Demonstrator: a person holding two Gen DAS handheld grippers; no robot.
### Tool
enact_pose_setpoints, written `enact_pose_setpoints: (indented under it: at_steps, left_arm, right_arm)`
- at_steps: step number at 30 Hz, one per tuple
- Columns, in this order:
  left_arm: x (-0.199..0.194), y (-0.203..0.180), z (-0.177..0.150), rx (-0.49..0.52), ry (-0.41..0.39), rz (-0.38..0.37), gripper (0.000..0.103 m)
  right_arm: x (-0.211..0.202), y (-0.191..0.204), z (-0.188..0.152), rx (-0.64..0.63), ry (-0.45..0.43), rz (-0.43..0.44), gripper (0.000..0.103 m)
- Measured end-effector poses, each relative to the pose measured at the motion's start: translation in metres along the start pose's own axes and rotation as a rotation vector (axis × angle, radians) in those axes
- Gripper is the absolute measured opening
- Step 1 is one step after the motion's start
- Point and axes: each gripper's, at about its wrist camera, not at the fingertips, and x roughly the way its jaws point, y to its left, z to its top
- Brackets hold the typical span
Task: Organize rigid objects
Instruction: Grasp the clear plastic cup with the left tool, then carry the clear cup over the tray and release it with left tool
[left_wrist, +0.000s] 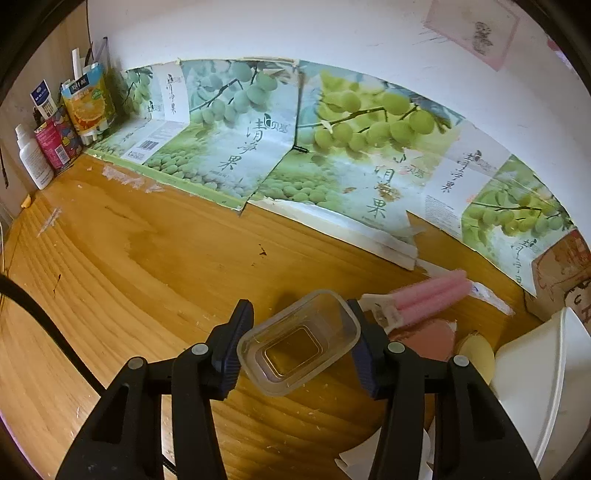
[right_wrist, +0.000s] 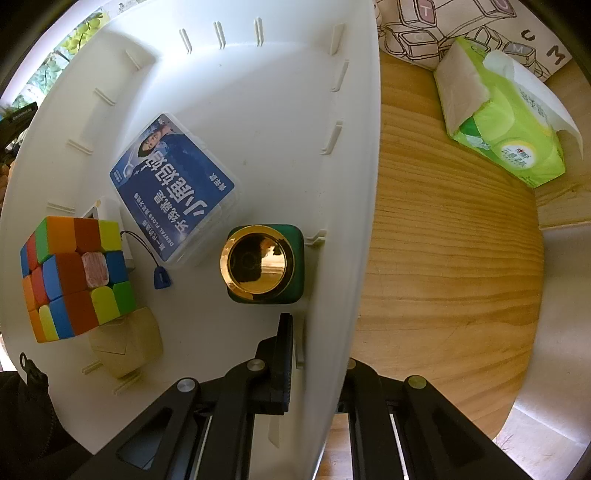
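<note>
The left fingers (left_wrist: 299, 343) squeeze the clear box (left_wrist: 298, 341); lift it level. The right fingers (right_wrist: 317, 365) pinch the bin (right_wrist: 354, 206) wall, steadying it.

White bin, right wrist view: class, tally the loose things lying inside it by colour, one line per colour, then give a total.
In the white bin:
Multicolour: 1, the cube
Blue: 2, the floss box and the small tag
Green with gold: 1, the bottle
Tan: 1, the block
White: 1, a small box partly hidden behind the cube
Total: 6
</note>
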Motion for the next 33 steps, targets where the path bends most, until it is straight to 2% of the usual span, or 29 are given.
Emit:
enact_pose_setpoints:
  at_steps: [6,18,24,28,33]
  left_arm:
    - [-0.014,-0.003,-0.003,-0.001,-0.044,-0.021,0.053]
    - [-0.082,-0.006,-0.014,0.020,-0.193,-0.135,0.053]
    - [-0.118,-0.008,-0.023,0.021,-0.231,-0.208,0.053]
    - [-0.141,-0.011,-0.031,0.005,-0.230,-0.286,0.053]
    - [-0.170,-0.022,-0.047,0.033,-0.237,-0.353,0.053]
  right_arm:
    - [-0.001,0.002,-0.002,0.000,-0.004,-0.002,0.010]
    - [-0.003,0.000,-0.011,-0.010,-0.027,0.011,0.007]
    - [-0.003,-0.001,-0.018,-0.027,-0.043,0.014,0.007]
    - [-0.003,-0.001,-0.024,-0.035,-0.055,0.015,0.007]
    - [-0.006,0.000,-0.033,-0.042,-0.072,0.015,0.007]
